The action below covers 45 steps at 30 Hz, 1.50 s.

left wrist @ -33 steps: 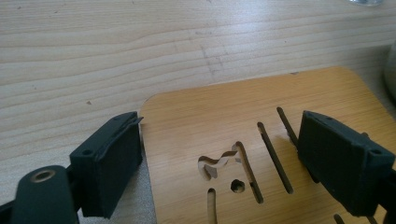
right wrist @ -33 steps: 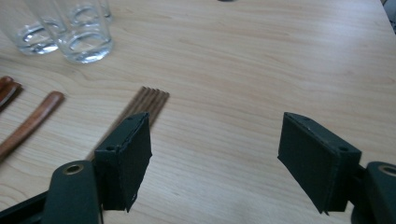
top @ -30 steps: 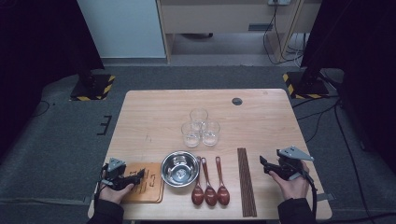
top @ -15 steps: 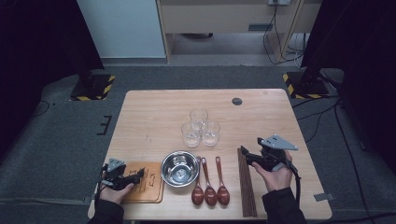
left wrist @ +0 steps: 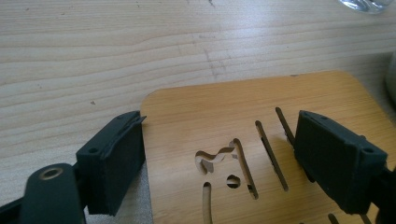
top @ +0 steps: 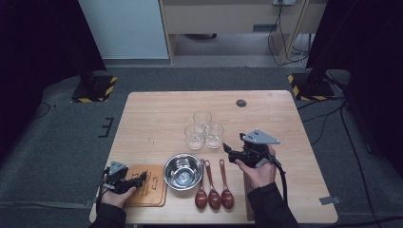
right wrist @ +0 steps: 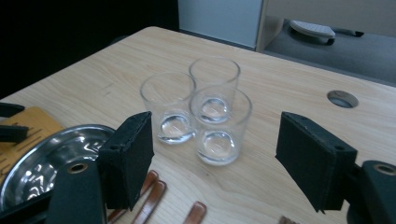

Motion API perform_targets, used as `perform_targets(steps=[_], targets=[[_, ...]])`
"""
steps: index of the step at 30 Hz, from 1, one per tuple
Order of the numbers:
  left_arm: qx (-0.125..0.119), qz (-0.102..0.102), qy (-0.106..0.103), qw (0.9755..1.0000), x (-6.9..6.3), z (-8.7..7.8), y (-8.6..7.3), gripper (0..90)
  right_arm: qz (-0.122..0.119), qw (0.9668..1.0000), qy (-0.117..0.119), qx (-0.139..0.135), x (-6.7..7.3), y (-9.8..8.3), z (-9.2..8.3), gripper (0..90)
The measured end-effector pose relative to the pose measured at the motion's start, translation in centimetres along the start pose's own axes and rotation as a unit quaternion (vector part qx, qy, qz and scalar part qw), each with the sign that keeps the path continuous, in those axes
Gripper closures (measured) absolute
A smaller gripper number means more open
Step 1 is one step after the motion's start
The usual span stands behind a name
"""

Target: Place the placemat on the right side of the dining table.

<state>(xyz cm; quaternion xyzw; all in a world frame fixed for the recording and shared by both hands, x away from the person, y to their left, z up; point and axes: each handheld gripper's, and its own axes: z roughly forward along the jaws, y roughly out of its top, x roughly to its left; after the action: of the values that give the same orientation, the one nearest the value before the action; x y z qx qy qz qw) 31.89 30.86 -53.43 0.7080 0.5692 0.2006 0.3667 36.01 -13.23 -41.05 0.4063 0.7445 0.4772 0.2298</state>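
Glasses, three of them bunched together mid-surface, sit dead ahead of the right claw, whose jaws stand wide apart and empty, hovering above the wooden spoons just short of the cluster. Down at the near left corner, the left claw has just been closing; its jaws now straddle the corner of the slotted wooden board, one jaw against the board's edge, the other over its top, whether it is pinched I cannot tell. Steel bowl lies between board and spoons.

Lab — black curtains, hazard-taped stand feet, trailing cables
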Motion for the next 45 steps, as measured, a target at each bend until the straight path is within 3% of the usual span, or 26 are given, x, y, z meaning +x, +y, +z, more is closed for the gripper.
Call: perform_targets(steps=[9, 25, 39, 45], targets=[[-0.002, -0.004, 0.003, 1.0000, 0.0, 0.0, 0.0, 16.7, -0.005, 0.9997, 0.023, -0.001, 2.2, 1.4, 1.6, 26.7], [-0.002, -0.015, 0.004, 0.9999, 0.1, -0.1, 0.1, 18.4, -0.015, 0.9973, 0.072, 0.006, 6.0, 2.1, 4.4, 27.5], [0.004, -0.015, 0.006, 0.9999, 0.3, -0.2, 0.2, 19.5, -0.023, 0.9947, 0.099, 0.016, 8.2, 2.0, 5.9, 27.8], [0.001, -0.013, 0.004, 0.9999, 0.4, -0.1, 0.2, 19.2, -0.027, 0.9944, 0.101, 0.016, 8.4, 2.0, 5.9, 27.6]])
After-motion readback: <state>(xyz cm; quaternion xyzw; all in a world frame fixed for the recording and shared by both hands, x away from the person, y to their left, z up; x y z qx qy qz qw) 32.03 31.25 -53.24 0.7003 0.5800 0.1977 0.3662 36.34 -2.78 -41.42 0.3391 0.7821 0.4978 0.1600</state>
